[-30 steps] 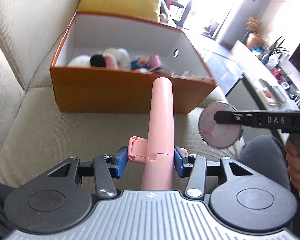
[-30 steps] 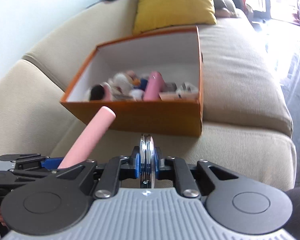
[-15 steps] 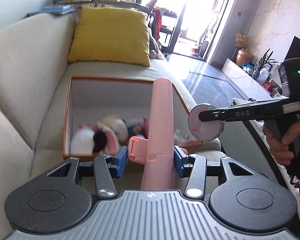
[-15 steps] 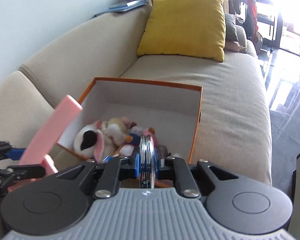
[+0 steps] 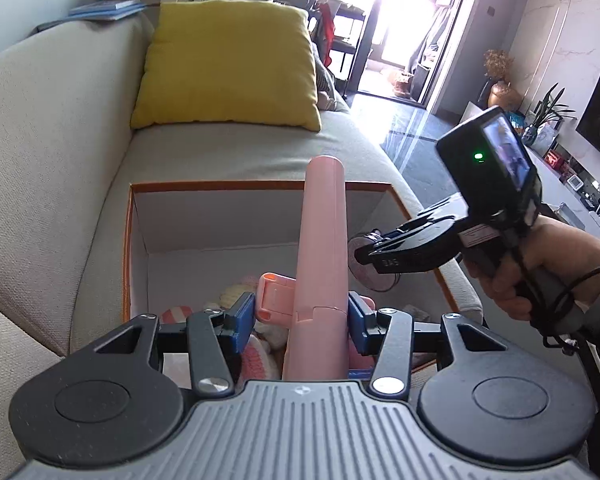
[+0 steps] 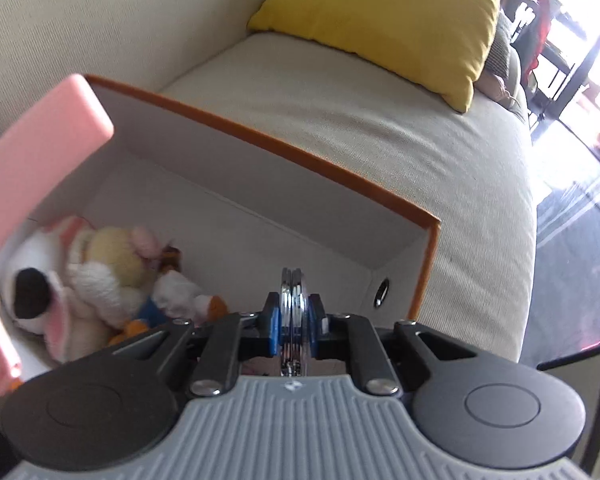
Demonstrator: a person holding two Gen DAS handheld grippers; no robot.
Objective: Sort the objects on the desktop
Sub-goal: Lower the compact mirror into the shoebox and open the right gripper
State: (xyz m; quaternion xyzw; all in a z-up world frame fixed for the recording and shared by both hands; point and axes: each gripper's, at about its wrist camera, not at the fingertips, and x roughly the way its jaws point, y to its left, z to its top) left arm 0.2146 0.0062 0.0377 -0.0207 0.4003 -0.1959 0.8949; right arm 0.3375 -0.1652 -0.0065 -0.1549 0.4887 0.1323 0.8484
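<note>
Both loads (image 5: 322,264) now above box rim (image 5: 220,186)

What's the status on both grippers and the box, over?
Left gripper shut on pink tube. Right gripper shut on round compact. Both over open orange box, soft toys inside. Nothing blocking the drop.

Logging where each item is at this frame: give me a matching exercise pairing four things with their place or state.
Things:
1. pink tube
2. round disc
3. plush toys
4. yellow cushion

Places:
A. lying in the orange box
B. clamped in the right gripper
C. leaning against the sofa back
D. clamped in the left gripper

Pairs: 1-D, 2-B, 3-A, 4-C
</note>
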